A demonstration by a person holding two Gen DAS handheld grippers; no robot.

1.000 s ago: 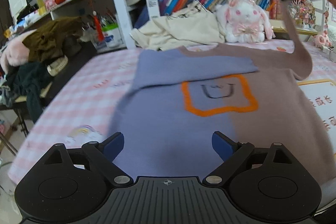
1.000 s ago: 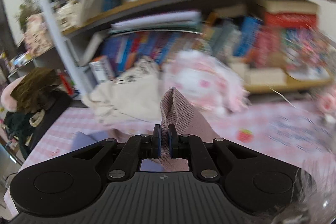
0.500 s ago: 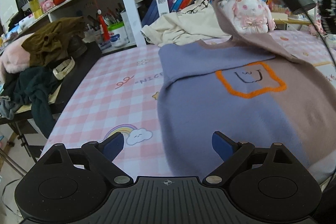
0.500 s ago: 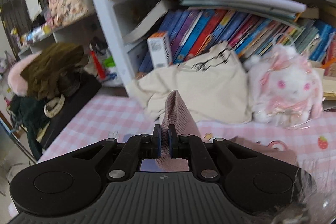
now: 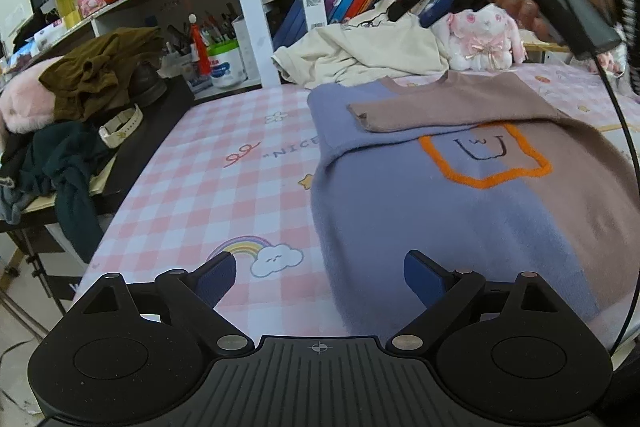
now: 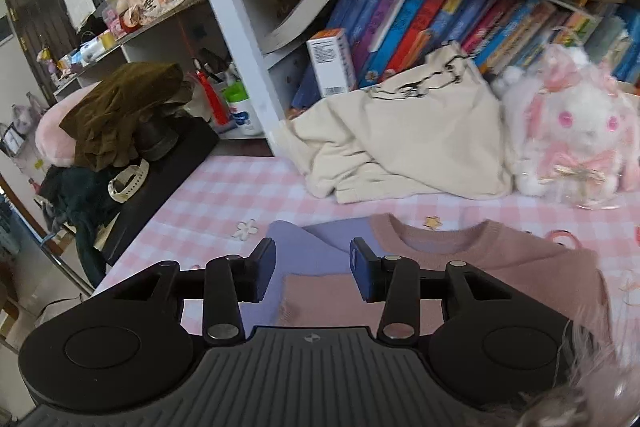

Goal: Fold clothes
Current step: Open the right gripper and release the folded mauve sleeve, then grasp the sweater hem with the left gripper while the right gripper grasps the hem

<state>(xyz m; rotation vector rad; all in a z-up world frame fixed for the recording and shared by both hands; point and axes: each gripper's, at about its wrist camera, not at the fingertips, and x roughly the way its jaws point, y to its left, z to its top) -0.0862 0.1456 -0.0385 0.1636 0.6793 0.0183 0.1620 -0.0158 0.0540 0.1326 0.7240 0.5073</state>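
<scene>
A sweater point(image 5: 460, 211), half lilac and half dusty pink with an orange square on the chest, lies flat on the pink checked cloth point(image 5: 200, 195). Both sleeves are folded across its chest, the pink sleeve point(image 5: 448, 111) on top of the lilac one. My left gripper point(image 5: 316, 277) stands open low over the sweater's near hem with nothing between its fingers. My right gripper point(image 6: 312, 269) hovers above the neckline point(image 6: 444, 239), its jaws opening, the pink sleeve point(image 6: 340, 297) lying loose beneath them. In the left wrist view a hand holds the right gripper point(image 5: 412, 3) up over the collar.
A cream garment point(image 5: 360, 55) and a white plush rabbit point(image 5: 480, 39) lie behind the sweater against a bookshelf point(image 6: 440, 19). To the left a dark side table point(image 5: 132, 147) carries a heap of clothes point(image 5: 76, 95) and a watch point(image 5: 120, 127).
The right gripper carried the pink sleeve leftward across the chest, then let it go; the sleeve now lies flat on the lilac one. The left gripper shifted left, staying open.
</scene>
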